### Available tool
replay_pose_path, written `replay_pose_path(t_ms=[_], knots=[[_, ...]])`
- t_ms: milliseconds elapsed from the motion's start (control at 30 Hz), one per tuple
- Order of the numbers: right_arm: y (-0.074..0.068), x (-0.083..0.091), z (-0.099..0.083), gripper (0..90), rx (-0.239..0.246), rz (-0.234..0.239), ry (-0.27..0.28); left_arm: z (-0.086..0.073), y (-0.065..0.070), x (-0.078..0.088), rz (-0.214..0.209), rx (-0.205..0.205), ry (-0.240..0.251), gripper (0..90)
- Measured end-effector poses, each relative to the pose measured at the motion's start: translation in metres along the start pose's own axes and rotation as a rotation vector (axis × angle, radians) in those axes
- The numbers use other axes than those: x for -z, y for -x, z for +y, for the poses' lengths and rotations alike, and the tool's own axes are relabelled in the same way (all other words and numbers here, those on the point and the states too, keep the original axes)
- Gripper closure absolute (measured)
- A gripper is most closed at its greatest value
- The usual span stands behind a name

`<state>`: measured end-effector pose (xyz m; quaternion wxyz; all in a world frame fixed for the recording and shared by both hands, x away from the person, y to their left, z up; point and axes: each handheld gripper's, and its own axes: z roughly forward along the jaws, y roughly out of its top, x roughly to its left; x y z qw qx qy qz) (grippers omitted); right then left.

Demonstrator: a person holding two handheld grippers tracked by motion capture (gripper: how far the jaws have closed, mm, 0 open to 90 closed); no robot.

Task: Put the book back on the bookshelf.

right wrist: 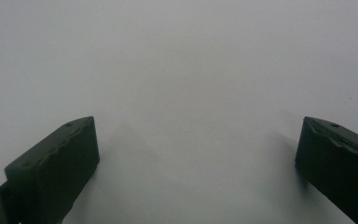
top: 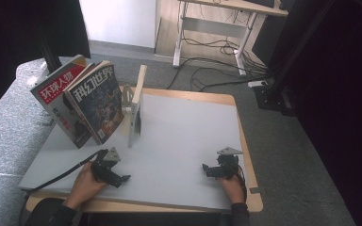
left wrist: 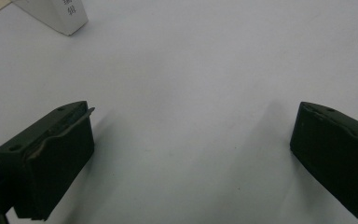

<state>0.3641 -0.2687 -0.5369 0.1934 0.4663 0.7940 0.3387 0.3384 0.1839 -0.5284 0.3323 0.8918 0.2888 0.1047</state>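
Observation:
Two magazines lean upright at the table's far left: one with a red title band [top: 55, 87], and in front of it one with a dark illustrated cover [top: 95, 101]. The dark one rests against a pale upright stand [top: 136, 104]. My left gripper [top: 120, 178] lies low near the front left edge, held by a hand. Its jaws stand wide apart over bare white board, and the left gripper [left wrist: 193, 112] is open with nothing between them. My right gripper [top: 207, 168] sits near the front right and points left. That right gripper [right wrist: 199, 122] is open and holds nothing.
The white board [top: 184, 132] covers a wooden table whose rim [top: 245, 141] shows at the right. A white corner with printed characters [left wrist: 58, 16] shows at the top left of the left gripper view. On the floor beyond are cables [top: 212, 70] and a desk frame [top: 207, 28].

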Motion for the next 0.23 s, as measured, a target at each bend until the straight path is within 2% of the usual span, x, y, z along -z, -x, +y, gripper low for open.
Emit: replay_pose_path(t_ms=[233], knots=[[0.0001,0.0000,-0.0007,0.0,0.001,0.000,0.001,-0.0001,0.0001,-0.0001,0.000,0.000,-0.001,0.0]])
